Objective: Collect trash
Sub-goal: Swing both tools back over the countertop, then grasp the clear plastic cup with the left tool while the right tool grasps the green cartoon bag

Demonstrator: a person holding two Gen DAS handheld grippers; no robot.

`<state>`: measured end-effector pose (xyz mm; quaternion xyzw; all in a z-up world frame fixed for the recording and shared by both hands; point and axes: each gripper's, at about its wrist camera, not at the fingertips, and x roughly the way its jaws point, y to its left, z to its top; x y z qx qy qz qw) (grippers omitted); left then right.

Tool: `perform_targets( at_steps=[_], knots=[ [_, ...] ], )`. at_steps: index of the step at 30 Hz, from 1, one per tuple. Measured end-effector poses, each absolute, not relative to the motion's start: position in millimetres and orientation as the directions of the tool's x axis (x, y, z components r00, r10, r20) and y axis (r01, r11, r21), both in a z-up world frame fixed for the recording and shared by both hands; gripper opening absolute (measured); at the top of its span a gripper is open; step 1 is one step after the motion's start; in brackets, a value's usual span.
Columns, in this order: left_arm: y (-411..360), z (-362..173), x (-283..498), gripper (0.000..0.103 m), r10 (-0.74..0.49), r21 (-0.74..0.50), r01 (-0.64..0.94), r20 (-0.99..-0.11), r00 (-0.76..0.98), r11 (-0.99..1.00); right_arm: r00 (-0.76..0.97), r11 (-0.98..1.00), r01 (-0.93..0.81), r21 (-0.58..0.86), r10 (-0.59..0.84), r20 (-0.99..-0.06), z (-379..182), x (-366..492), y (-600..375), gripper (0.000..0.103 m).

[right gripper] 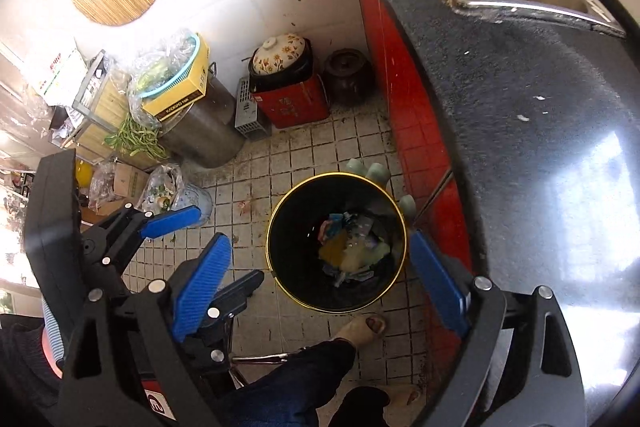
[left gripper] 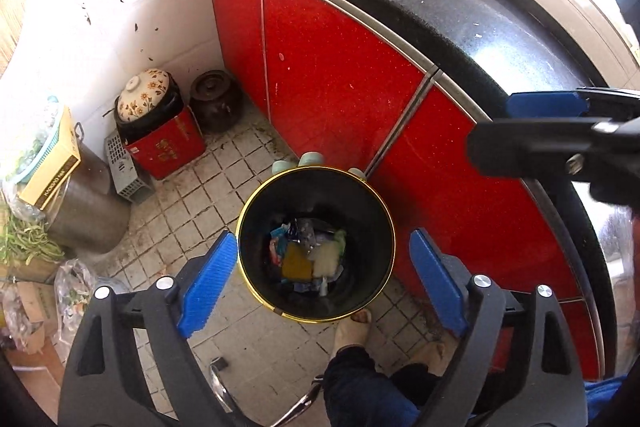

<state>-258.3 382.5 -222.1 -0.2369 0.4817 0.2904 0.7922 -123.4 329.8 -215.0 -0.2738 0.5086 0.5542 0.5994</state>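
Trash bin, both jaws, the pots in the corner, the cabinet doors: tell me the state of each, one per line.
Trash bin: upright, lidless, trash at the bottom.
Left gripper: jaws open, empty.
Right gripper: jaws open, empty.
Floral-lidded pot: lid on.
Brown jar: lid on.
Red cabinet doors: closed.

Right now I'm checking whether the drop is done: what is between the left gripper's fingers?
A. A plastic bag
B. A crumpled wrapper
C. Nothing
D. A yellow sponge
C: the left gripper stands open and empty above the bin, with the trash lying inside.
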Motion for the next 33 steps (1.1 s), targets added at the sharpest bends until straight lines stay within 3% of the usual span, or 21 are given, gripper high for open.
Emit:
perform_targets(
  at_steps=[6, 11, 17, 23, 27, 33],
  knots=[
    [349, -193, -235, 0.093, 0.272, -0.024, -0.624, -0.886, 0.375, 0.781, -0.034, 0.333, -0.92, 0.208, 0.461, -0.887, -170, -93, 267, 0.091],
    [298, -168, -186, 0.093, 0.221, -0.017, -0.466, -0.865, 0.451, 0.885, 0.14, 0.477, -0.87, 0.127, 0.484, -0.864, -132, -56, 185, 0.092],
    [202, -140, -100, 0.094, 0.024, -0.069, -0.147, -0.833, 0.552, 0.987, 0.39, 0.745, -0.665, 0.054, 0.409, -0.825, -92, -5, 34, 0.092],
    [91, -114, -30, 0.093, -0.173, -0.087, 0.173, -0.797, 0.579, 0.981, 0.522, 0.912, -0.404, 0.068, 0.291, -0.802, -72, 22, -110, 0.092],
    [24, -104, -5, 0.094, -0.254, -0.069, 0.327, -0.783, 0.568, 0.943, 0.558, 0.957, -0.275, 0.093, 0.238, -0.795, -67, 25, -182, 0.092],
    [-30, -103, 19, 0.094, -0.303, -0.055, 0.421, -0.779, 0.549, 0.905, 0.577, 0.974, -0.181, 0.135, 0.216, -0.788, -69, 31, -247, 0.092]
  ],
)
